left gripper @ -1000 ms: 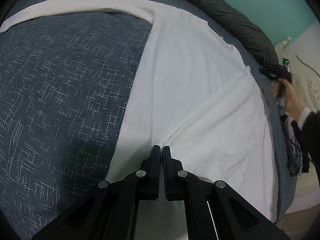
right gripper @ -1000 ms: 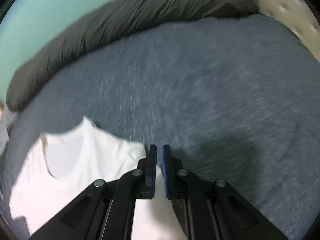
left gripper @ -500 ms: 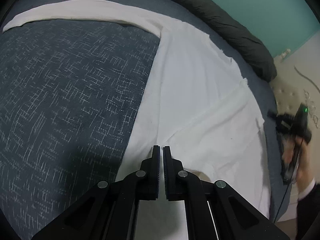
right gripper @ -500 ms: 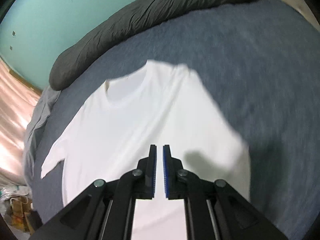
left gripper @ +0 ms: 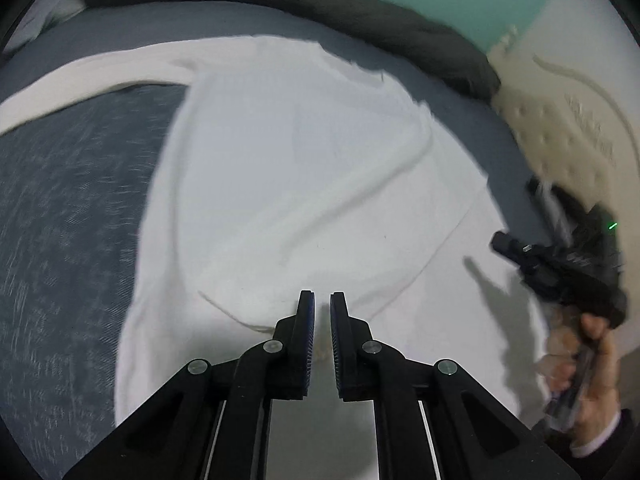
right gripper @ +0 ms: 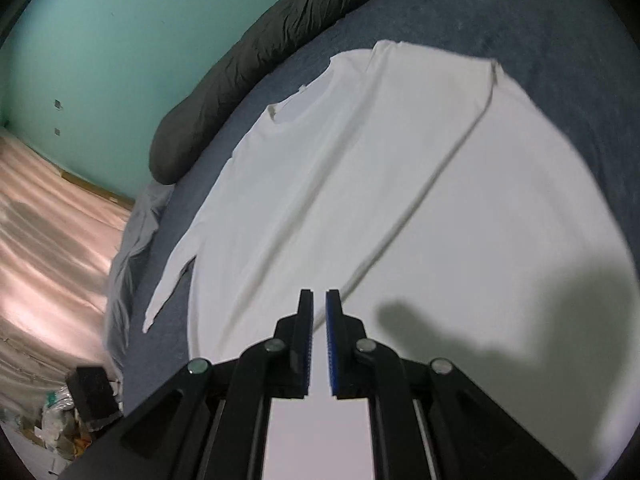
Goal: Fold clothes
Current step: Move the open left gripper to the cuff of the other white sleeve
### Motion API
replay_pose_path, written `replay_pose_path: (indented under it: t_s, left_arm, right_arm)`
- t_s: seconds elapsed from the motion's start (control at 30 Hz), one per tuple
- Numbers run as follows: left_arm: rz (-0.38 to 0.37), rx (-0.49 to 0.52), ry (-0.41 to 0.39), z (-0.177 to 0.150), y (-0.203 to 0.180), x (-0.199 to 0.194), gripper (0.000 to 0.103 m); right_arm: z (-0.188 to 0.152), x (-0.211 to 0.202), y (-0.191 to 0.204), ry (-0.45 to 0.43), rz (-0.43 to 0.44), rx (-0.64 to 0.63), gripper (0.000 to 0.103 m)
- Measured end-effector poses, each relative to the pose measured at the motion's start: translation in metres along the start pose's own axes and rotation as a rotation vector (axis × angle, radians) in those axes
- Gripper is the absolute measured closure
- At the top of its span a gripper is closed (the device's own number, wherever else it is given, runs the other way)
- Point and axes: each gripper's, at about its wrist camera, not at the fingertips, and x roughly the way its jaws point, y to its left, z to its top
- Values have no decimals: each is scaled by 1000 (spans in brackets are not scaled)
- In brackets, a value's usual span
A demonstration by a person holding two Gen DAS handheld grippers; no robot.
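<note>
left wrist view: the left gripper [left gripper: 322, 300] hovers over a white long-sleeved shirt [left gripper: 304, 184] spread on the blue-grey bed [left gripper: 68, 240]; its jaws have just been opening, a narrow gap with nothing between. the right gripper [right gripper: 318, 298], nearly pressed together and empty, seems just above the shirt's folded side.

One white shirt [right gripper: 400, 208] is lying on one bed [right gripper: 540, 20], one dark duvet [right gripper: 256, 52] is lying along its far edge, and two claws are showing: left [left gripper: 322, 300] and right [right gripper: 319, 298].
</note>
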Motion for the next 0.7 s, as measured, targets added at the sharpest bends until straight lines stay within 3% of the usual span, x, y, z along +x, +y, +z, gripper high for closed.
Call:
replay_pose_path:
  t_s: [0.07,0.2,0.37,0.53,0.7]
  left_arm:
    - [14,-2,72,-6,0,17,94]
    - [18,13,92,-11,-3,16,94]
    - [11,-70,47,-5,13,1,94]
    - [63,-144,-27,6,44,-27,94]
    - [125,-259,-81,21,94,-58,84]
  right_arm:
    - [-9,-1,0,-9,11,-5,97]
    - [-4,4,-10,-14,37,42,97]
    - [1,2,-15,-41,79,63,96]
    - [1,10,-20,-39,83,79,95]
    - [4,14,-24,-43,93,101,94]
